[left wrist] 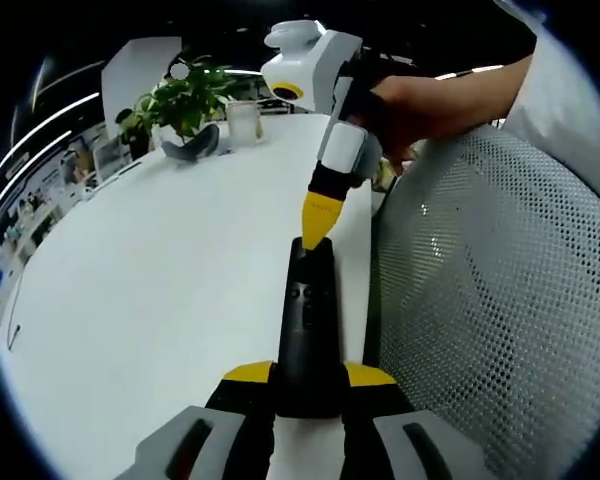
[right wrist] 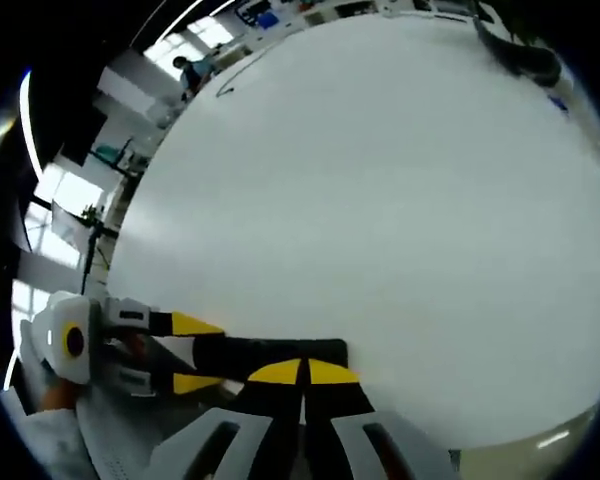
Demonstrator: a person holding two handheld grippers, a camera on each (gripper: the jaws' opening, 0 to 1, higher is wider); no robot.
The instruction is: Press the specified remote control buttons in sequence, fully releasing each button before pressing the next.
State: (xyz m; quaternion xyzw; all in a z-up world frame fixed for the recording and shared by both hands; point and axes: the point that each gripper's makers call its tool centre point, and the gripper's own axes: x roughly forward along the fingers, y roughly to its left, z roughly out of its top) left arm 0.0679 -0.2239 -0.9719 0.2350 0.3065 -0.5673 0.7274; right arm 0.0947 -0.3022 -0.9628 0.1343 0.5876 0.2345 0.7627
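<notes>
Remote (left wrist: 306, 330) looks light, stiff, smooth plastic; prob. slippery, so best held by the long side edges near the tail end, buttons left free. It lies on the white table (left wrist: 150, 300) near the edge, by a mesh chair (left wrist: 480, 300). L gripper (left wrist: 308, 378) clamps its near end, one jaw each side. R gripper (left wrist: 318, 232), jaws shut together w/ nothing between, tip down on remote's far end; whether it's actually pressing a button, can't tell.
</notes>
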